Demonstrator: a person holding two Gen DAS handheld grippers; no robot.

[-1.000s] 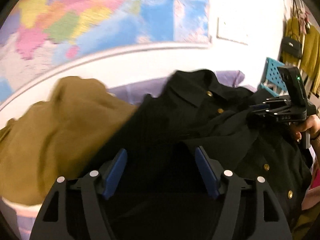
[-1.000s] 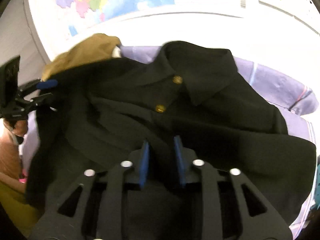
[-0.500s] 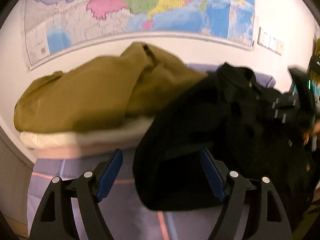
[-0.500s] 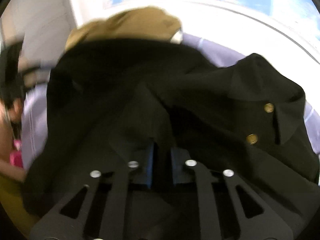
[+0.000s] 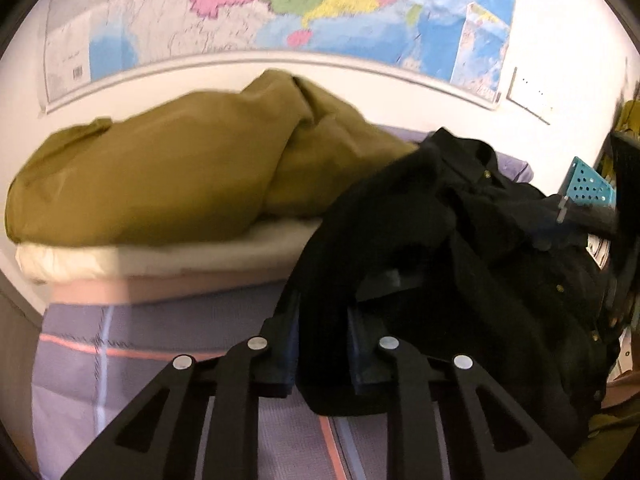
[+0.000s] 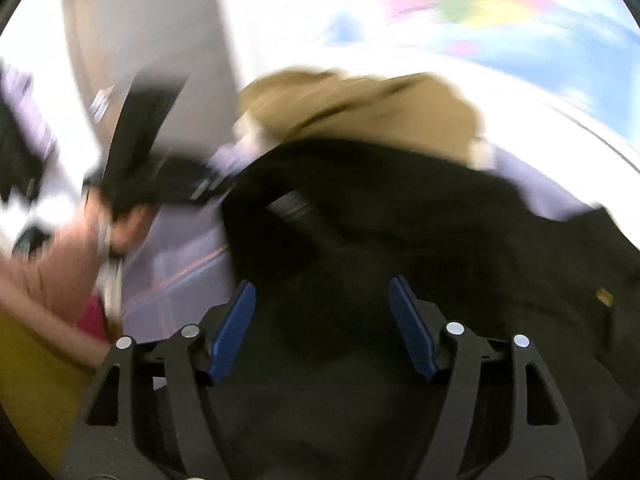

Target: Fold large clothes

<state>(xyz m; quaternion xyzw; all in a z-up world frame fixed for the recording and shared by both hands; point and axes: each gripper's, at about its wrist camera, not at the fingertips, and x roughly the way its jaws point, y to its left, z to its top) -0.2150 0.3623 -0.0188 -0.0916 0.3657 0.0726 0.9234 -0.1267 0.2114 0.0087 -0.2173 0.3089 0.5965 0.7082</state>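
Black jacket [image 5: 460,248] lies bunched on the lilac striped bedspread [image 5: 132,344], right beside the olive coat [image 5: 160,176] heaped on the pillow. My left gripper [image 5: 322,344] has just been closing and now pinches the jacket's near edge, cloth squeezed between its pads. My right gripper [image 6: 322,328] has just been opening; it's wide now over the dark fabric, gripping nothing.

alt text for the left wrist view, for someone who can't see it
The left gripper, its jaws just closed, pinches the edge of a black shirt with gold buttons on a lilac bedsheet. Behind lies an olive garment on a cream pad, below a colourful wall map.
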